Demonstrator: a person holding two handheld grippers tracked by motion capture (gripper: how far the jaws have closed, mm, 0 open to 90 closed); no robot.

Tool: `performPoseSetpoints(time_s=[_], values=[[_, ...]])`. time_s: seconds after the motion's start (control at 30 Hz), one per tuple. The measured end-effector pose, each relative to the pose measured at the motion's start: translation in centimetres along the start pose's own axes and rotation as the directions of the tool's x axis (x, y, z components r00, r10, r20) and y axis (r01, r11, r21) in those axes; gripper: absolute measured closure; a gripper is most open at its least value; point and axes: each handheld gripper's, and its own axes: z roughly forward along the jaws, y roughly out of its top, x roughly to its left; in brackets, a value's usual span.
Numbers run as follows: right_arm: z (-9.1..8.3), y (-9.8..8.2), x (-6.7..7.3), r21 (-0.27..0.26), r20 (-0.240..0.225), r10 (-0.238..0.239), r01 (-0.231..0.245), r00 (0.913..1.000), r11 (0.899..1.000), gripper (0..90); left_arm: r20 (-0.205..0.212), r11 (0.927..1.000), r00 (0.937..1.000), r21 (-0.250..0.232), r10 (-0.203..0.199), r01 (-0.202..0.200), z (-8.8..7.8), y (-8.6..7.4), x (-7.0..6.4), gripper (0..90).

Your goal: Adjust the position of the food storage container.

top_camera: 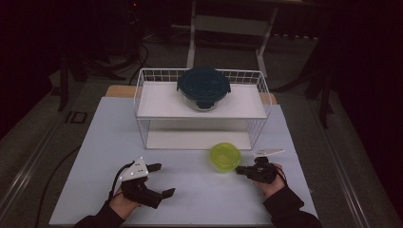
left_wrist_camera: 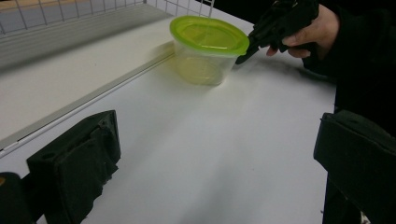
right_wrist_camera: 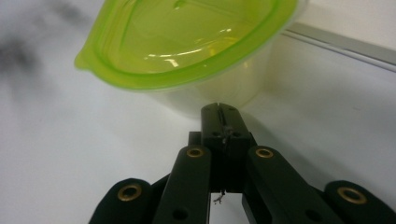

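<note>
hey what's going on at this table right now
A person sits at a white table holding a hand-held gripper in each hand. The right hand-held gripper, jaws shut, points its tips at the side of a small container with a green lid, which stands on the table just in front of a white wire rack. The left hand-held gripper is open and apart from it. A larger glass container with a dark lid stands on the rack's upper shelf.
</note>
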Motion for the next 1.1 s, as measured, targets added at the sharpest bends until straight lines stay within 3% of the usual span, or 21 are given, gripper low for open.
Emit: performPoseSetpoints(time_s=[0.1,0.33,0.5,0.97,1.1], values=[[0.3,0.1,0.2,0.015,0.012,-0.023,0.022,0.9997,1.000,90.0,0.002,1.0000,1.0000,0.000,0.001,-0.001,0.0,0.0,0.0,0.3],[-0.2,0.9,-1.8,-0.013,0.076,0.022,-0.021,0.9969,1.000,90.0,0.001,1.0000,1.0000,-0.001,-0.001,0.001,0.0,0.0,0.1,0.3],[0.9,2.0,-2.3,-0.026,0.080,0.030,-0.028,0.9964,0.999,90.0,0.003,1.0000,1.0000,0.001,-0.003,0.003,0.0,-0.1,0.1,0.3],[3.0,2.1,0.5,0.009,-0.018,-0.017,0.017,0.9997,1.000,90.0,0.004,1.0000,1.0000,-0.003,0.000,0.000,-0.1,0.0,0.1,0.3],[3.3,2.2,1.0,0.020,-0.018,-0.040,0.041,0.9990,0.999,90.0,0.005,1.0000,1.0000,-0.003,-0.002,0.002,-0.1,-0.1,0.1,0.3]])
